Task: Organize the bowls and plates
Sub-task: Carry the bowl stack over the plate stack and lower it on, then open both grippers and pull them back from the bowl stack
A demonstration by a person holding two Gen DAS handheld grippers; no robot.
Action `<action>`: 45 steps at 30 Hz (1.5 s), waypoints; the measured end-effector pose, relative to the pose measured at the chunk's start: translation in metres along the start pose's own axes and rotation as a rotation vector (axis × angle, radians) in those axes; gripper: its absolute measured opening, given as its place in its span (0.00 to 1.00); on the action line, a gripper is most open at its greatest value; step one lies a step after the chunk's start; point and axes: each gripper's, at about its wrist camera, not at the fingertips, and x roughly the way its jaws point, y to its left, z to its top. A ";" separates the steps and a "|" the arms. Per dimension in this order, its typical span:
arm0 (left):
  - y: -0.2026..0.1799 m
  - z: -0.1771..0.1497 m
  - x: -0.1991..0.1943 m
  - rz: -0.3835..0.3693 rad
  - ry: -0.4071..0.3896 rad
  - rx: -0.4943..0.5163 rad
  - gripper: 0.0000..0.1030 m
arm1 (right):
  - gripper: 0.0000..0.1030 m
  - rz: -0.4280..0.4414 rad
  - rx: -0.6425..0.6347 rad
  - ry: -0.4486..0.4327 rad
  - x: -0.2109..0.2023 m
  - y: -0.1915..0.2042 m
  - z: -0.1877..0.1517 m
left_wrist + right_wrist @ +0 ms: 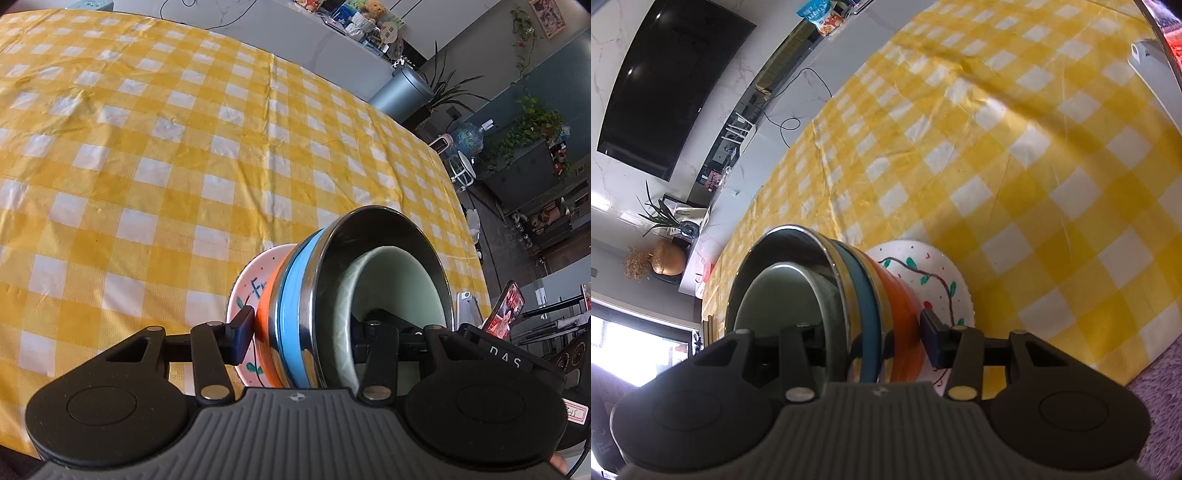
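Note:
A nested stack is held between both grippers above the yellow checked tablecloth (pixel 147 147). It is a white painted plate (pixel 245 295), an orange bowl (pixel 267 314), a blue-banded steel bowl (pixel 299 295) and a pale green bowl (pixel 399 288) inside. My left gripper (pixel 306 332) is shut on the stack's rim, one finger (pixel 242 332) under the plate and the other inside the green bowl. In the right wrist view my right gripper (pixel 871 339) is shut on the same stack: plate (pixel 923 266), orange bowl (pixel 901 314), steel bowl (pixel 798 243), green bowl (pixel 775 295).
The tablecloth (pixel 1034 147) covers the whole table. Past the table's far edge stand a blue bin (pixel 400 90), plants and a phone on a stand (pixel 504 310). A TV (pixel 665 81) hangs on the wall. A purple rug (pixel 1160 398) lies below the table edge.

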 end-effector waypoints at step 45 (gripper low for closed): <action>-0.032 -0.065 -0.139 0.258 -0.461 0.450 0.71 | 0.81 -0.058 -0.661 -0.298 -0.083 0.104 -0.085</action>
